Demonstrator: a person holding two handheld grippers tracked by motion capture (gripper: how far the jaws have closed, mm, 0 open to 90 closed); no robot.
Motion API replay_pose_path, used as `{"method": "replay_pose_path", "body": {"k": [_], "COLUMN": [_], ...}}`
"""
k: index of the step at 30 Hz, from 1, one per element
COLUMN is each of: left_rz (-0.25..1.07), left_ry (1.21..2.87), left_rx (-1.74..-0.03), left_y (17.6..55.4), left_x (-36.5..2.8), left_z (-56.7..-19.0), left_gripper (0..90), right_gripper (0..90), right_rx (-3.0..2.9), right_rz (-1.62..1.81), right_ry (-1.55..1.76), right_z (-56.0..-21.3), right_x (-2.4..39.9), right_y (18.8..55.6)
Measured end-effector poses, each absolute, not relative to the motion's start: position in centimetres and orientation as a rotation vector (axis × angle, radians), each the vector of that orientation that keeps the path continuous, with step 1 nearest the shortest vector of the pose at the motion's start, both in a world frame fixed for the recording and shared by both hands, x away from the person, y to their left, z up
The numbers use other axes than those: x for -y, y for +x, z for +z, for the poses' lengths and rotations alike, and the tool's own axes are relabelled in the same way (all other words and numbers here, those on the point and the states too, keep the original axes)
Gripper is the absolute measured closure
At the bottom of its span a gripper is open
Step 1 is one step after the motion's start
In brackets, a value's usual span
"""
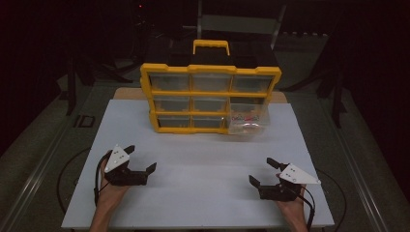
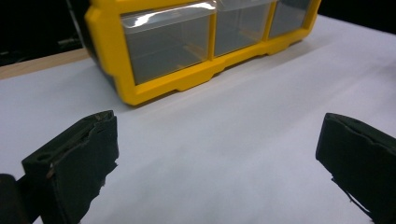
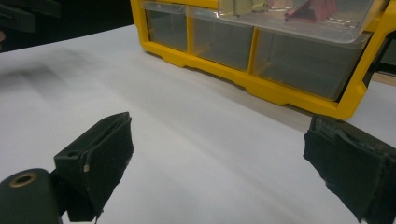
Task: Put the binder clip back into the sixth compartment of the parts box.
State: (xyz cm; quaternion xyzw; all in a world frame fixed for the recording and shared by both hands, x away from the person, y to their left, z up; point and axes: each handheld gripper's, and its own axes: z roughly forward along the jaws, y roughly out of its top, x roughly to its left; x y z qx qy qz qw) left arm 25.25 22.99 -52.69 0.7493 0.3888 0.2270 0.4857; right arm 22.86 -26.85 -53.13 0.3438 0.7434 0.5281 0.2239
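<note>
A yellow drawer box (image 1: 211, 98) stood at the far side of a white table (image 1: 193, 193), well apart from both grippers. Its wide front faced the person, and its long side ran left to right. The room around was dark. One clear drawer (image 1: 246, 121) at the lower right stuck out, maybe with small colored bits inside. The left gripper (image 1: 140, 160) and the right gripper (image 1: 261, 173) sat near the front edge, jaws wide apart, grasping nothing. Bare tabletop lay between them and the box.
</note>
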Motion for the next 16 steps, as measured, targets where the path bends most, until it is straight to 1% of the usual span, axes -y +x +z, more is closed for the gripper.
{"method": "replay_pose_path", "body": {"k": [8, 16], "left_rz": [0.604, 0.624], "left_ry": [1.761, 1.747], "left_rx": [-0.963, -0.975], "left_y": [23.6, 23.5], "left_x": [-24.3, -24.6], "left_z": [-52.8, -52.8], "left_gripper": [0.1, 0.1], "right_gripper": [7.6, 7.6], "right_rx": [-2.032, -2.021], "right_rz": [1.475, 1.46], "right_ry": [0.959, 0.966], "right_z": [-53.2, -53.2], "right_x": [27.0, 27.4], "right_y": [23.2, 23.4]}}
